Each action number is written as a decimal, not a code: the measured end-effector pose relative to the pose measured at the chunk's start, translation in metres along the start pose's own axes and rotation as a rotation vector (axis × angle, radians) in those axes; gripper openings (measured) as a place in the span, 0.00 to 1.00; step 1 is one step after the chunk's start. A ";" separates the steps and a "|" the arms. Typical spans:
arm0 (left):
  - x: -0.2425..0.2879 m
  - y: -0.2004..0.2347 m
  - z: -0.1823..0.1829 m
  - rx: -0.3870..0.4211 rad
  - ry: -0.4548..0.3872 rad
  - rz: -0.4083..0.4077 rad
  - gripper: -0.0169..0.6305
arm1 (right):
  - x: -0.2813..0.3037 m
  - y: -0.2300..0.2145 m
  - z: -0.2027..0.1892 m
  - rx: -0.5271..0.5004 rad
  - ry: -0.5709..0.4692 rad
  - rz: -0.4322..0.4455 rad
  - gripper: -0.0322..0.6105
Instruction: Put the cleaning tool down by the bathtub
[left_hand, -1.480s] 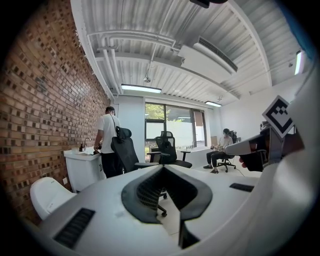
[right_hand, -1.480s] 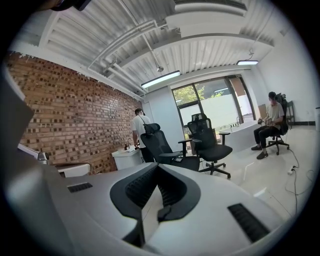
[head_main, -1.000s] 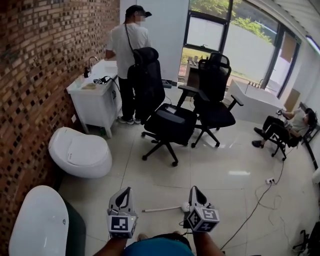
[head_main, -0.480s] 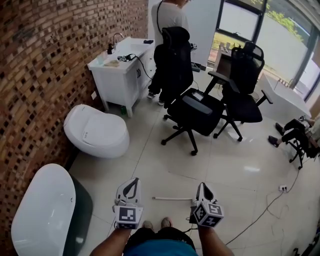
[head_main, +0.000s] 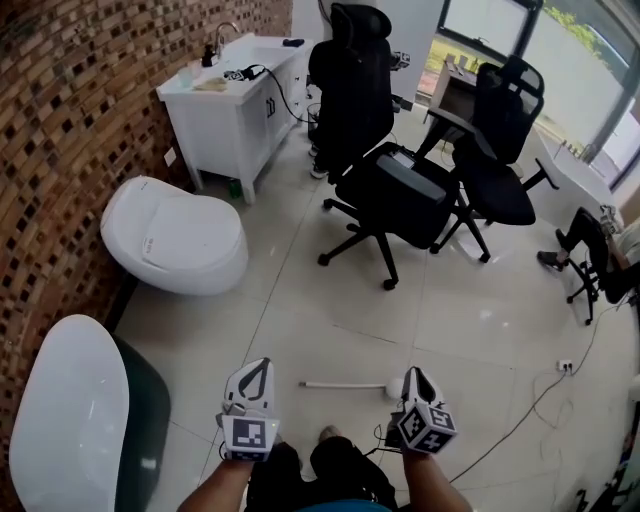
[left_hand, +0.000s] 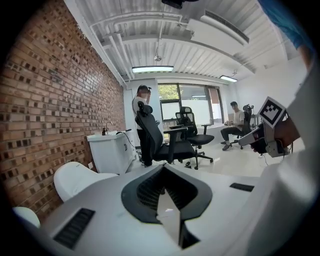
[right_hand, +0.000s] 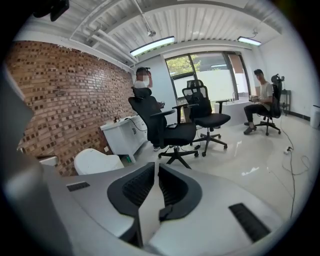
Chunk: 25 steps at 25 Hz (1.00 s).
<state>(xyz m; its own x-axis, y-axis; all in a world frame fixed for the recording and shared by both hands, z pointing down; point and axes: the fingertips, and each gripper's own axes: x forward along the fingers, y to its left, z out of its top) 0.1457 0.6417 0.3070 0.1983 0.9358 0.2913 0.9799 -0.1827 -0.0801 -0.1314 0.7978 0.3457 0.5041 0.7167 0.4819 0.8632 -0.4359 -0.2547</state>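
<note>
no legible text, labels, brands, numbers or signs in any view

The bathtub (head_main: 70, 420) is cut off by the head view's left and bottom edges, the seated person (head_main: 590, 240) by its right edge, and the head of the cleaning tool (head_main: 340, 384) is too small to tell

Illumination is bright and even: daylight enters through the windows (head_main: 575, 60), supplemented by ceiling strip lights (left_hand: 152, 69), leaving white glare patches on the glossy floor (head_main: 330, 310) and soft shadows under the chairs (head_main: 400, 190). Both gripper views show strong fisheye curvature and black corners; the housing near the left claw (left_hand: 162, 167) and right claw (right_hand: 155, 167) is soft, the room beyond sharp.
</note>
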 end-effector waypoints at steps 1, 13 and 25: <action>0.006 0.006 -0.019 0.003 0.007 0.004 0.02 | 0.010 -0.006 -0.015 0.013 0.009 -0.012 0.13; 0.075 0.043 -0.205 -0.014 0.037 0.007 0.02 | 0.131 -0.063 -0.201 0.067 0.164 -0.152 0.13; 0.140 0.043 -0.339 0.011 0.039 0.021 0.02 | 0.249 -0.116 -0.363 0.020 0.277 -0.191 0.15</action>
<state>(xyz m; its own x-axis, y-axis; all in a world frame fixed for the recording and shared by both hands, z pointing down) 0.2231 0.6632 0.6673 0.2198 0.9193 0.3264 0.9752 -0.1986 -0.0974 -0.1163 0.8292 0.7999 0.3093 0.6081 0.7311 0.9429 -0.2957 -0.1530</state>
